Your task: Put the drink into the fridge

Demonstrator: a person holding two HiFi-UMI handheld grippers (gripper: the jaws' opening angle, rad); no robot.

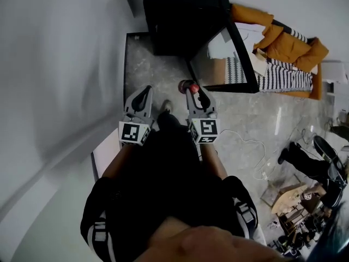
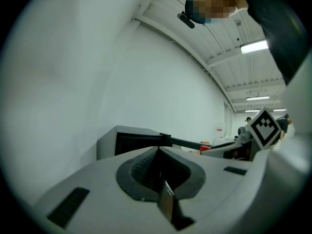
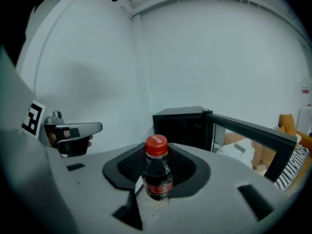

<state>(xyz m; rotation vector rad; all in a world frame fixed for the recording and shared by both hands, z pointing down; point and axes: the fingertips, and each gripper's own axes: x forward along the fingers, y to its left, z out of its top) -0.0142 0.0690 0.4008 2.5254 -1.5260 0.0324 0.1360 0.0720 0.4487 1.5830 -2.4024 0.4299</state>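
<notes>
- The right gripper (image 1: 191,91) is closed on the drink bottle (image 3: 157,175). Its two dark pads press on the sides of the bottle, so the jaws stand partly apart, as wide as the bottle.
- The bottle stands upright between these jaws, near their front ends. Its red cap (image 3: 156,146) rises above the jaws, and dark liquid shows below the cap.
- The left gripper (image 2: 158,150) carries nothing. Its jaws are together, the tips meet, and nothing is between the pads.
- The two grippers are side by side, apart from each other, and both point forward. From the right gripper, the left one is just to the left at about the same level. From the left gripper, the red cap shows to the right, a little ahead.
- The fridge (image 3: 181,126) is ahead of both grippers and well apart from the bottle. It is a low black box that stands on the grey stone floor (image 1: 251,119).
- The fridge door (image 3: 251,136) is open. It swings out to the right of the right gripper, and the dark opening faces the grippers.
- The bottle is outside the fridge, in the air above the floor, in front of the opening.
- A white wall (image 2: 161,82) runs on the left of the left gripper and behind the fridge.
- Beyond the open door, far to the right of the right gripper, lie orange cushions (image 1: 283,45) and a black-and-white striped cloth (image 1: 283,76).
</notes>
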